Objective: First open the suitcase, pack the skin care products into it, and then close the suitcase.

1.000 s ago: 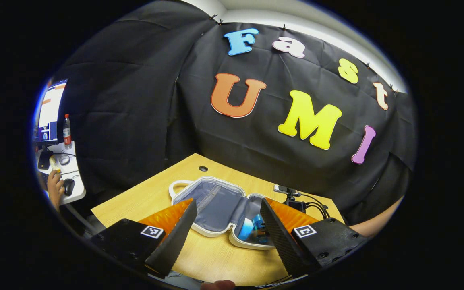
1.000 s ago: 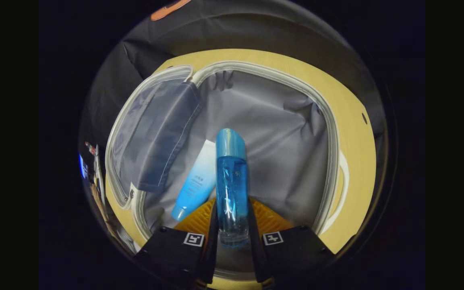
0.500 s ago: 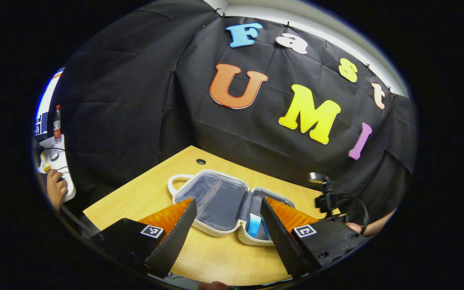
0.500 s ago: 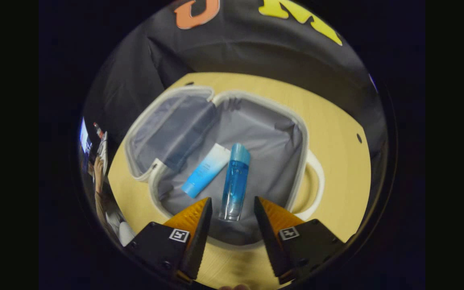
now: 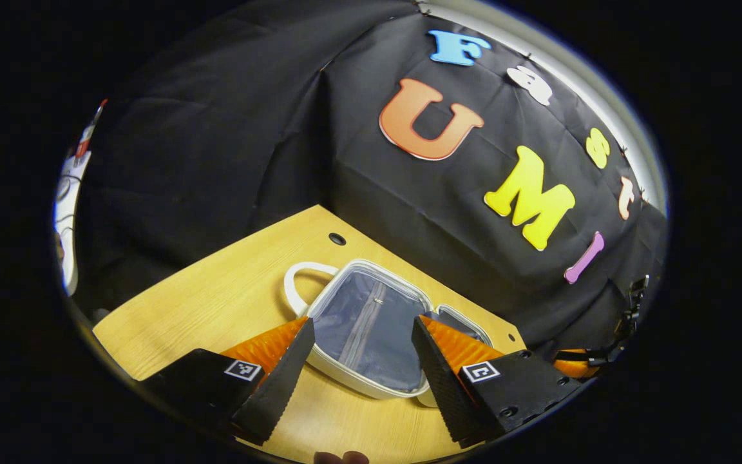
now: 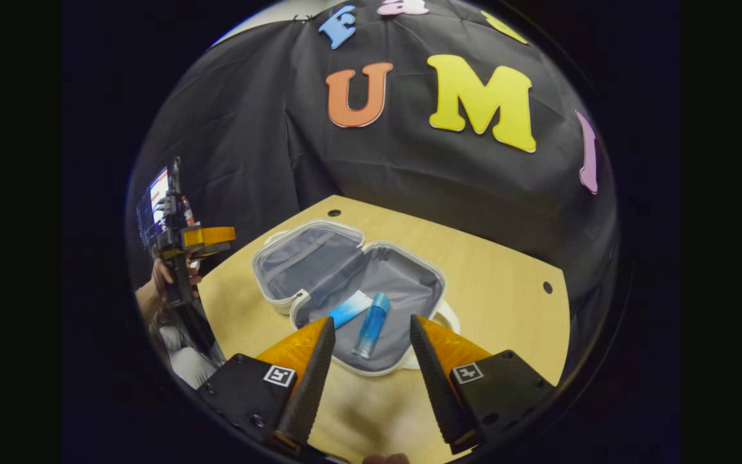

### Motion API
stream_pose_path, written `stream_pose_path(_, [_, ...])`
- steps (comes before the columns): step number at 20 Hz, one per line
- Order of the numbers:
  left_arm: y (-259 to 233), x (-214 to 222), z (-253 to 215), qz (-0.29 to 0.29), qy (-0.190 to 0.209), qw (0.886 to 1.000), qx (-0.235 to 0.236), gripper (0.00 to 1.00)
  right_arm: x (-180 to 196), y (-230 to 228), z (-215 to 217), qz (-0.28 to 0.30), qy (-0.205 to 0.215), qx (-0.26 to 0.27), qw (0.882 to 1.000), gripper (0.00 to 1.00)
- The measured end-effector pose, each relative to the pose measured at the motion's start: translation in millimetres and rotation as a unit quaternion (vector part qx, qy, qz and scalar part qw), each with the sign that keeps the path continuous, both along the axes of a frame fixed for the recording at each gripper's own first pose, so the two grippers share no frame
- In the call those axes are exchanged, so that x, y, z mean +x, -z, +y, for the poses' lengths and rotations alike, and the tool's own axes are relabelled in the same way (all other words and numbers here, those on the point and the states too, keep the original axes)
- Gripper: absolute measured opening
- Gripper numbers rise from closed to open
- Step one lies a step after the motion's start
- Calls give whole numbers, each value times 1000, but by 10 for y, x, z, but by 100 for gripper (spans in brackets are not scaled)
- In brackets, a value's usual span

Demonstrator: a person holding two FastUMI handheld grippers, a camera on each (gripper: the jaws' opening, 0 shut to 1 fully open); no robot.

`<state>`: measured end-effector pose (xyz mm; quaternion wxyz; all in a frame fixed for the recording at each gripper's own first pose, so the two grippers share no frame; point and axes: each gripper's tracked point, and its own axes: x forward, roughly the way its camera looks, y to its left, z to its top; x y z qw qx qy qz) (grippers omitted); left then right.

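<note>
A: Pale wood, that's the counter (image 6: 506, 270), and the white suitcase (image 6: 268, 293) lies flat open on it, both grey-lined halves facing up.

B: Where are the skin care products?

A: In the right gripper view, both lie in the nearer half. A blue bottle (image 6: 371, 325) with its cap pointing away, and a blue-and-white tube (image 6: 350, 309) just beside it on its left, close enough that I can't tell if they touch.

B: And the right gripper (image 6: 367, 351)?

A: Its jaws stand wide, holding nothing. They hover above the counter on the near side of the suitcase. The bottle's base shows in the gap between them, but farther off and lower, well clear of both.

B: The left gripper (image 5: 359, 354)?

A: Jaws wide too, empty. In the left gripper view, the suitcase (image 5: 371, 322) sits just past them: the half with the zipped pocket shows in the gap, and its white handle (image 5: 297, 283) loops out to the left. The other half is mostly hidden behind one finger (image 5: 438, 374).

B: Anything else?

A: In the right gripper view, the left gripper (image 6: 207, 237) is held up at the left edge by a hand (image 6: 161, 277), off to the side of the suitcase and well apart from it.
</note>
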<state>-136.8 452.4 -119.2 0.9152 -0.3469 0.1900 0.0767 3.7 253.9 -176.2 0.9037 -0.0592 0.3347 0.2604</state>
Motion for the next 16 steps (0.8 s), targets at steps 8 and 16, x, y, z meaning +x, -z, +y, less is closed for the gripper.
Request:
stream_pose_path(8, [852,691,568,10,-20,981,-195,98,30,-41,-269,3,20,-29,999,70])
stream_pose_path(16, [1022,1144,478,5,-15,957,-289,66,149,41,-457,22,52,-24,998,70])
